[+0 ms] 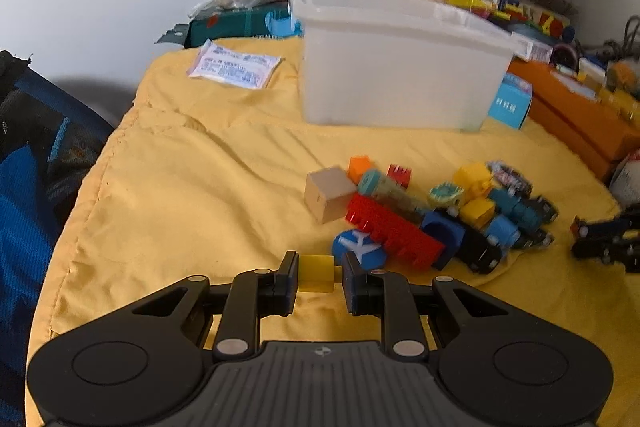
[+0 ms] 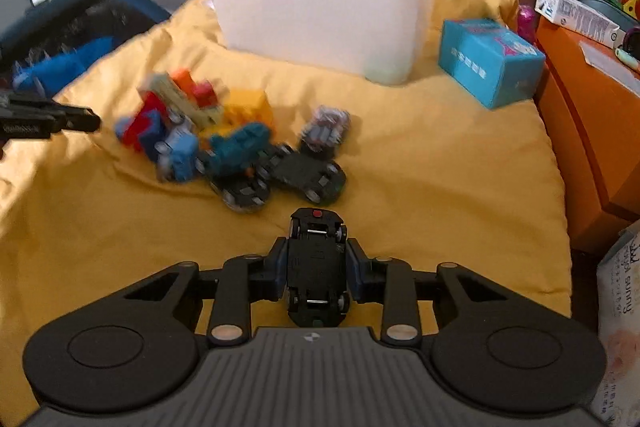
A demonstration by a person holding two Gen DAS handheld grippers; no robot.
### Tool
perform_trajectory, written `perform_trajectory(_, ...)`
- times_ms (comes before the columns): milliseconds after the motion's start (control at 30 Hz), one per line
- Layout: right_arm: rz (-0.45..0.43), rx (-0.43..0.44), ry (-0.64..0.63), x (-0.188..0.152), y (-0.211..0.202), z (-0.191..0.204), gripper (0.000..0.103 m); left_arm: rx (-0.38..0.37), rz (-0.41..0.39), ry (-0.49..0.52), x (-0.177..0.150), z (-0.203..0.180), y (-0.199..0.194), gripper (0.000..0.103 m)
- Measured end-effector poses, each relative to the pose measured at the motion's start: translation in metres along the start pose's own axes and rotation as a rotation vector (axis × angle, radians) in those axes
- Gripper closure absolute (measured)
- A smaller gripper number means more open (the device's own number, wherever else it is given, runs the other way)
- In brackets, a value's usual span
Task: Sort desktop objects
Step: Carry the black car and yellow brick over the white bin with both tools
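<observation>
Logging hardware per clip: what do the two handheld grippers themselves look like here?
Both match. The left gripper and right gripper are matte black plastic: ribbed grey centre plate with a small round emblem, round side housings, angular linkage arms with silver pivot pins, dark bluish finger pads. No cables, sleeves or hands visible.

Toy pile [image 2: 224, 135] motion-blurred, pieces indistinct.

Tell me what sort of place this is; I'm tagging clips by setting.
Probably a home, perhaps a child's room: a yellow cloth, a white plastic bin, scattered toy blocks and cars, cluttered boxes beside.
</observation>
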State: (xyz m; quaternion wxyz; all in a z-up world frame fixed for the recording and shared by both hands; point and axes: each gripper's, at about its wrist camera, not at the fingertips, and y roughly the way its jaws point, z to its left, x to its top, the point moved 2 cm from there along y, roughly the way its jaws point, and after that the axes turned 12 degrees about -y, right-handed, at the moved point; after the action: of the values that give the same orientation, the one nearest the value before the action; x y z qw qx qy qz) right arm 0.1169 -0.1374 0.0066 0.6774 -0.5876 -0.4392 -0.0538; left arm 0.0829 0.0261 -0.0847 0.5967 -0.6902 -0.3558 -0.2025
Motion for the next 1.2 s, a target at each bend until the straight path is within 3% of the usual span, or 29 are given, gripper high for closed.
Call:
perform_trajectory(233,-0.114,-0.018,0.084,0.018,-0.038,0.004,0.07,-0.018,-0.069,0.01,0.024,-0.023,-0.03,0.077)
perform_trajectory(667,-0.309,-0.085,0.159,0.12,-0.074,-0.018,0.07,-0.067,-0.155,0.005,0.111,-0.061,-0.05,0.077)
perform_trajectory(1000,-0.351,-0.118,0.176,0.192,-0.066,-0.045,0.07,-0.082,-0.188,0.002,0.193,-0.077,-0.03,0.077)
perform_trajectory(1200,-0.33,-0.144,0.179,0.218,-0.049,-0.065,0.07,-0.078,-0.149,0.006,0.222,-0.085,-0.001,0.077)
